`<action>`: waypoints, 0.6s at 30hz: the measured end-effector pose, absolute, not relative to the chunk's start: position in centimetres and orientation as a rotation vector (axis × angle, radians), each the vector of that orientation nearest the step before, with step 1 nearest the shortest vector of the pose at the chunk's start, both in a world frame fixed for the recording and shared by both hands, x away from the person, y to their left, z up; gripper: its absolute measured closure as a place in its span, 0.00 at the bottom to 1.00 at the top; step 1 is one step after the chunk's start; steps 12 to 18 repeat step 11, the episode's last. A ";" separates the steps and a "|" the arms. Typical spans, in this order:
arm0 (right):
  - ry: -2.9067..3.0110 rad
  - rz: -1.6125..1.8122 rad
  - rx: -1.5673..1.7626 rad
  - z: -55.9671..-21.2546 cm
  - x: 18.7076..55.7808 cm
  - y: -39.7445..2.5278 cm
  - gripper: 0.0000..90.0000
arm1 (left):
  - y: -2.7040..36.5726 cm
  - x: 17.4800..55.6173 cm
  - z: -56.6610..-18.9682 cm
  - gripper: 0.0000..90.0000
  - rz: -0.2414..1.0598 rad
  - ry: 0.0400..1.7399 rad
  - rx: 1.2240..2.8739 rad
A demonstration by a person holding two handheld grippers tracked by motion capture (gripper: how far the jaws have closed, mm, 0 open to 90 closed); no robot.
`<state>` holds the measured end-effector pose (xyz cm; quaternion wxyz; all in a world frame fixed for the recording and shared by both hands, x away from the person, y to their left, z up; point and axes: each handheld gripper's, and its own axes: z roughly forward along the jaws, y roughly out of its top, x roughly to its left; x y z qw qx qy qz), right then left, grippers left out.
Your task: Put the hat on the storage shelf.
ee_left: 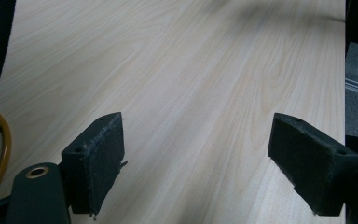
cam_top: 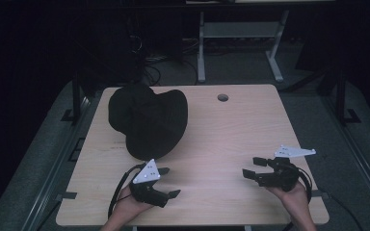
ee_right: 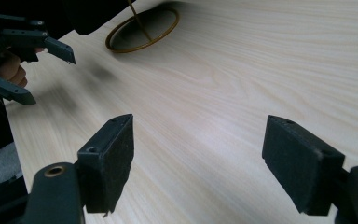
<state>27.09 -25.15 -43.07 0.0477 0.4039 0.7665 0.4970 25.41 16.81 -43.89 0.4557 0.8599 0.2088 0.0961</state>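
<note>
On the pale wooden table (cam_top: 231, 144), far-left, lies the floppy black fabric hat (cam_top: 149, 120); both the left gripper (cam_top: 166, 182) and right gripper (cam_top: 250, 167) gape empty, and a shallow pinch may slip off its brim.

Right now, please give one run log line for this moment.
left gripper: open, empty | right gripper: open, empty | black hat: on wooden table, untouched
</note>
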 end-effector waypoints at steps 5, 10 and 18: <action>2.320 1.522 1.240 -43.7 26.1 -25.7 0.27 | 16.9 25.4 -43.8 0.20 0.238 0.520 2.115; 2.301 1.513 1.224 -44.2 24.5 -25.9 0.26 | 17.1 25.4 -43.8 0.20 0.242 0.527 2.116; 2.291 1.519 1.215 -44.4 24.1 -26.0 0.26 | 17.1 25.4 -43.8 0.20 0.242 0.527 2.116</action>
